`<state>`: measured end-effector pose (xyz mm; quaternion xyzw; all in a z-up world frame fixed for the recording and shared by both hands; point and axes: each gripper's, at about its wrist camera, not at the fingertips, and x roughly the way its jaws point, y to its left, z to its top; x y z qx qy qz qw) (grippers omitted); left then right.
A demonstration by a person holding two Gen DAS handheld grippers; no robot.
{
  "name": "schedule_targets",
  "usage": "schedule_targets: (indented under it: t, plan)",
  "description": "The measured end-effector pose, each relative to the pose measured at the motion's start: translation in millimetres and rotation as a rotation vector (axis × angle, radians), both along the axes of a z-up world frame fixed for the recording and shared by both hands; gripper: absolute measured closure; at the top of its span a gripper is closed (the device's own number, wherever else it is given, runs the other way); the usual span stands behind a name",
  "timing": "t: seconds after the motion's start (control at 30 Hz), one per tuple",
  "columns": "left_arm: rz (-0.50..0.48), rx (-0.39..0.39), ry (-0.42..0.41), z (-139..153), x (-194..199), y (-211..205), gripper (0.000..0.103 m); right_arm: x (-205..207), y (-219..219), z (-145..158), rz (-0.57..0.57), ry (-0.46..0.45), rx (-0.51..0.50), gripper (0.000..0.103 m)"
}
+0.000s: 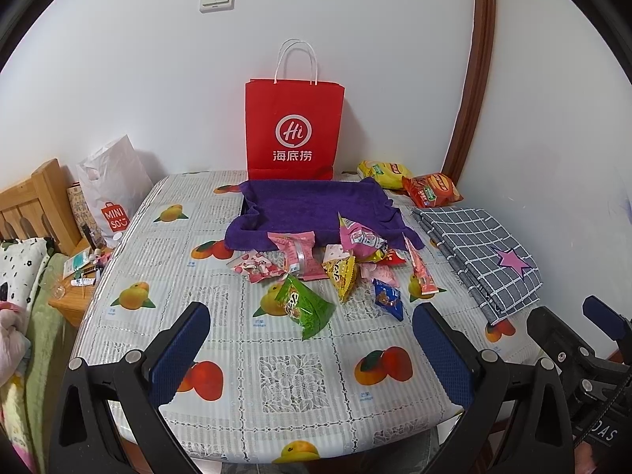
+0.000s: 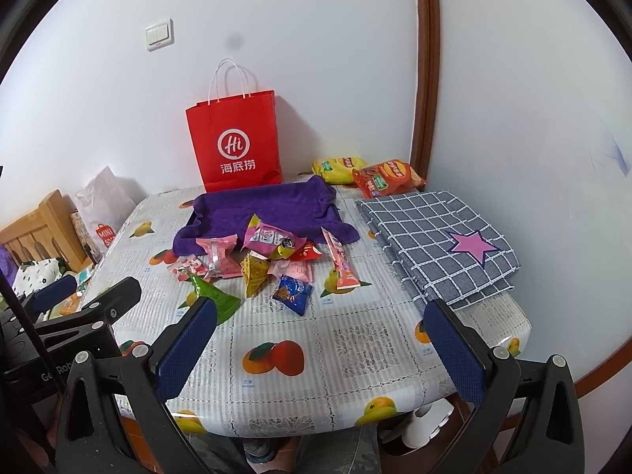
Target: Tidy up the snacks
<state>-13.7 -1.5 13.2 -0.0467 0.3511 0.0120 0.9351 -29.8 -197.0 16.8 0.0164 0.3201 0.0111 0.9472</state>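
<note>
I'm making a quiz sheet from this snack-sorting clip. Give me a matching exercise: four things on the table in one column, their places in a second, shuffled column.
Things:
1. red paper bag
2. checked cloth
3. green triangular packet
4. purple towel

Places:
A. nearest snack to the open left tool
B. folded along the table's right side, pink star on top
C. upright against the wall at the back of the table
D. spread just in front of the red bag, the snack pile at its near edge

Pairs: 1-C, 2-B, 3-A, 4-D
</note>
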Motion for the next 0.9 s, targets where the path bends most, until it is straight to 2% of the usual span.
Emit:
schedule_targets:
  t: [0.9]
  plan:
    - [-0.022, 0.01, 0.006, -0.7, 3.9, -2.1, 0.0, -4.1, 7.1, -3.0, 0.018, -0.009, 0.005, 0.0]
